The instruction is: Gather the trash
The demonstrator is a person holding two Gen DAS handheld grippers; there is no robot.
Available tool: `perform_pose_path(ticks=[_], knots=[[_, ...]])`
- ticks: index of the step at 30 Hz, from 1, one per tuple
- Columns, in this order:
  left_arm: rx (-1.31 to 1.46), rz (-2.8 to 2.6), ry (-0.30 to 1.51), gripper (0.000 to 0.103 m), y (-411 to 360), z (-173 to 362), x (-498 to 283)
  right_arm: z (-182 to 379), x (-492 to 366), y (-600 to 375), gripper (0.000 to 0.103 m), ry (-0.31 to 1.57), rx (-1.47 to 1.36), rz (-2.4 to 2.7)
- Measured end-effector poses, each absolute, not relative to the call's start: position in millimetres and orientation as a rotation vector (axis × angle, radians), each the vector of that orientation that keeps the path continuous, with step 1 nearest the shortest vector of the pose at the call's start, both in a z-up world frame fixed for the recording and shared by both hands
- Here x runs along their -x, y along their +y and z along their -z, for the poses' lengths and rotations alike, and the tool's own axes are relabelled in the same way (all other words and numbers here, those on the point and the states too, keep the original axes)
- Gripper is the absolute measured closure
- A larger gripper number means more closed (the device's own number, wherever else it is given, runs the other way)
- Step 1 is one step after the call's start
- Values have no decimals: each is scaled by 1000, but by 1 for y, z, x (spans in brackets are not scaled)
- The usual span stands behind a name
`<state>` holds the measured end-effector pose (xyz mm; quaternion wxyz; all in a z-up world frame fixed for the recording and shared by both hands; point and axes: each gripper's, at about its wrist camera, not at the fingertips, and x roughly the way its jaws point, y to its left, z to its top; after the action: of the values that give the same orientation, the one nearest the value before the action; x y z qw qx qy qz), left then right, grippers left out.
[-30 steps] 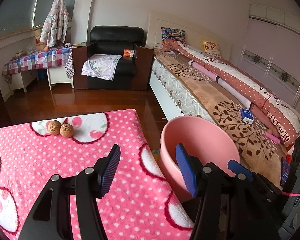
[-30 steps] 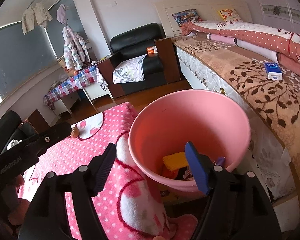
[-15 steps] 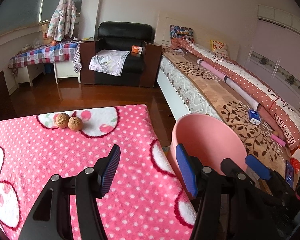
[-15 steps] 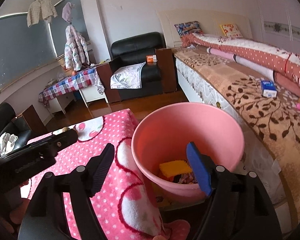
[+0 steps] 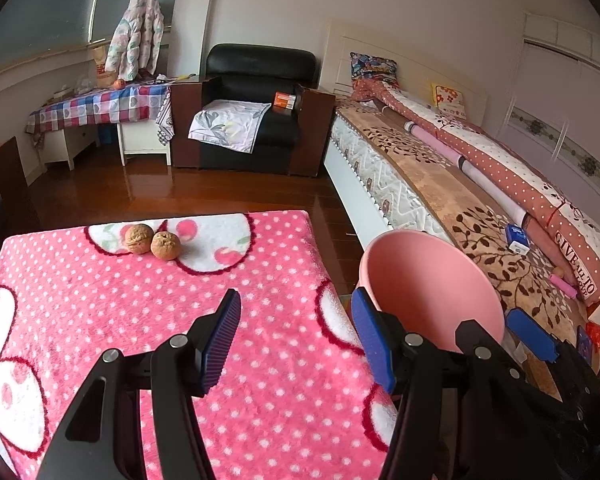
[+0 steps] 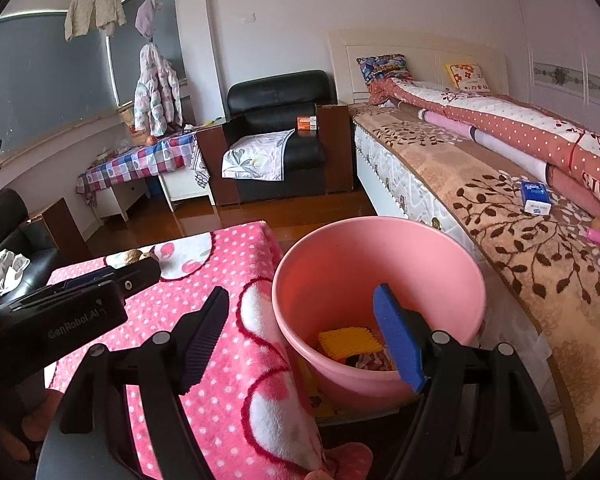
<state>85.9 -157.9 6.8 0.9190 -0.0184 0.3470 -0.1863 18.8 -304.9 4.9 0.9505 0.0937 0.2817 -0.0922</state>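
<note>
two walnuts (image 5: 153,241) sit touching each other near the far edge of the bench (image 5: 80,300), on the white patch of its pink dotted cover. judged from the task, they are what is left to collect, since nothing else lies on the cover. the pink bucket (image 6: 380,264) stands off the bench's right side, between the bench and the bed (image 6: 520,240), and already holds a yellow ridged piece (image 6: 348,340) and some darker scraps that are too hidden to name.

the left gripper (image 5: 296,336) hangs over the near half of the bench, fingers spread wide with nothing between them, aimed forward and slightly down. the walnuts lie ahead of it and off to its left, well apart from the fingertips, with bare cover in between. the pair's long axis runs roughly across the view, left to right, so a straight reach would meet them side on and could take the right-hand nut first.

the right gripper (image 6: 300,332) is also spread and empty, straddling the bucket's near rim, one finger over the cover and the other over the bucket's mouth. from it the walnuts are far off to the left, partly hidden behind the left tool's body. the left hand is the nearer one, so the pick looks like its job, with a carry rightward to the bucket afterward.
</note>
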Motion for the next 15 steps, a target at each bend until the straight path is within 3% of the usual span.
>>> perform_pose_path(ticks=[15], knots=[[40,358,725,46,-150,-5,-85,-6,-18,-296,28,577,-172,178]])
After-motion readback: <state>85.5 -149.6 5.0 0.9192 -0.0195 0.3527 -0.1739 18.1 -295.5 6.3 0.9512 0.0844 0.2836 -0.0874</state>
